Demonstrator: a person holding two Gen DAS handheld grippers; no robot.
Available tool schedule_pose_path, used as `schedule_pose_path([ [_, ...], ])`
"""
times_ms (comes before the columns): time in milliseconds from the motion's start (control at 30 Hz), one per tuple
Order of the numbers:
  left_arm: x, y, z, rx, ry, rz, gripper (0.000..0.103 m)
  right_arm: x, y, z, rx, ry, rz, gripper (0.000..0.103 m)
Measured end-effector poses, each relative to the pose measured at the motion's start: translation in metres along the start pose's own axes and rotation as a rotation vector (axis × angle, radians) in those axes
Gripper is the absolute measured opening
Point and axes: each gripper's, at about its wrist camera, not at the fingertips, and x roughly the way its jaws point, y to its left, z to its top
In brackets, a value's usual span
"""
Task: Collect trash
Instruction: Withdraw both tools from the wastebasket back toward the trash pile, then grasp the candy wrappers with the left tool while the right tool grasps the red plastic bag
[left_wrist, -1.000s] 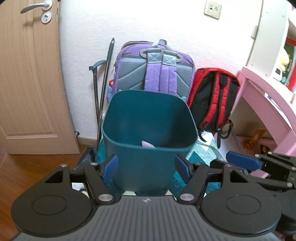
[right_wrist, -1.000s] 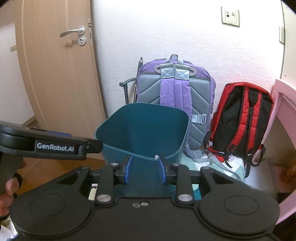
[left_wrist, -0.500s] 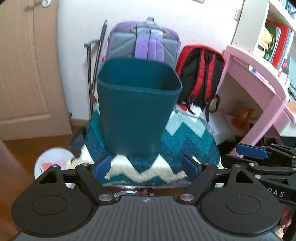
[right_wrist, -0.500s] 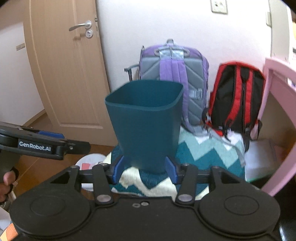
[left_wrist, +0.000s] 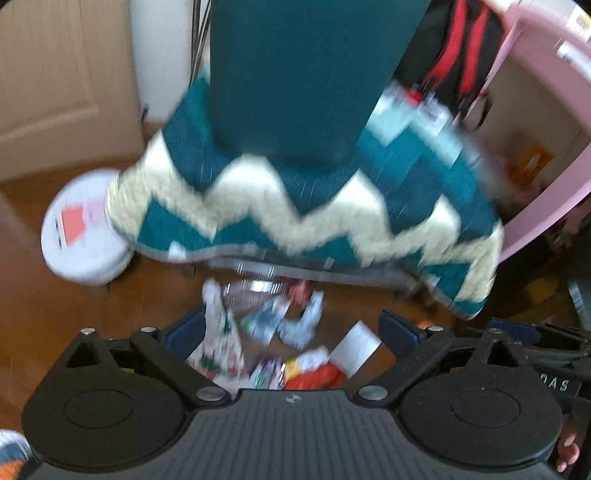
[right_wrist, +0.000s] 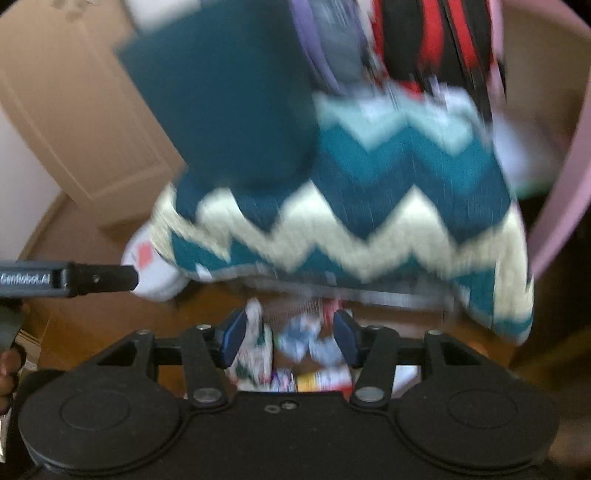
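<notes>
Both grippers, left gripper (left_wrist: 291, 328) and right gripper (right_wrist: 288, 334), have dropped from the teal bin (left_wrist: 295, 74) toward scattered wrappers (left_wrist: 284, 332) on the floor, jaws opening and empty; best to straddle one piece squarely before closing.

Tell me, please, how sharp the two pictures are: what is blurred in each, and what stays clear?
Left wrist view: motion blur smears the teal bin, the zigzag blanket and the floor litter; the left gripper, jaws opening, stays crisp. Right wrist view: heavier streaking over the backpacks; only the right gripper, also opening, is clear. Both bend at the edges.
</notes>
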Motion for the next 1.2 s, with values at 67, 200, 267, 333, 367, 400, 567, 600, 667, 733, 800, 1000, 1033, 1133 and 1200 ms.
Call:
schedule_pose_path([
  [67, 0.030, 0.003, -0.010, -0.009, 0.054, 0.018, 0.100, 0.026, -0.010, -0.012, 0.038, 0.061, -0.012, 0.053],
  [200, 0.092, 0.007, -0.027, -0.024, 0.162, 0.068, 0.100, 0.082, -0.027, -0.031, 0.118, 0.178, -0.033, 0.053],
  [267, 0.121, 0.010, -0.034, -0.025, 0.215, 0.094, 0.100, 0.107, -0.032, -0.040, 0.145, 0.224, -0.046, 0.052],
  [333, 0.153, 0.013, -0.044, -0.012, 0.276, 0.133, 0.100, 0.133, -0.038, -0.049, 0.182, 0.283, -0.062, 0.052],
  [367, 0.165, 0.015, -0.047, -0.011, 0.301, 0.148, 0.100, 0.146, -0.040, -0.054, 0.202, 0.314, -0.065, 0.052],
  [400, 0.180, 0.019, -0.052, -0.013, 0.338, 0.164, 0.100, 0.159, -0.042, -0.059, 0.215, 0.349, -0.062, 0.052],
  [567, 0.235, 0.031, -0.057, -0.032, 0.453, 0.194, 0.100, 0.220, -0.029, -0.097, 0.080, 0.523, -0.070, 0.052],
  [600, 0.246, 0.032, -0.057, -0.038, 0.474, 0.201, 0.100, 0.230, -0.025, -0.104, 0.051, 0.546, -0.059, 0.052],
  [667, 0.268, 0.036, -0.058, -0.061, 0.509, 0.206, 0.100, 0.247, -0.016, -0.114, 0.005, 0.575, -0.043, 0.052],
  [733, 0.288, 0.039, -0.062, -0.091, 0.551, 0.210, 0.100, 0.261, -0.009, -0.123, -0.026, 0.579, -0.034, 0.052],
  [800, 0.305, 0.041, -0.067, -0.115, 0.581, 0.201, 0.100, 0.276, -0.005, -0.135, -0.045, 0.595, -0.018, 0.052],
  [1000, 0.351, 0.040, -0.081, -0.103, 0.649, 0.198, 0.100, 0.317, 0.000, -0.162, -0.052, 0.652, 0.020, 0.052],
  [1033, 0.358, 0.041, -0.083, -0.105, 0.660, 0.198, 0.100, 0.326, -0.003, -0.163, -0.046, 0.655, 0.019, 0.052],
  [1133, 0.376, 0.043, -0.089, -0.112, 0.682, 0.195, 0.100, 0.346, -0.005, -0.171, -0.040, 0.665, -0.002, 0.052],
  [1200, 0.386, 0.044, -0.090, -0.115, 0.685, 0.189, 0.100, 0.355, -0.006, -0.175, -0.044, 0.671, -0.008, 0.052],
])
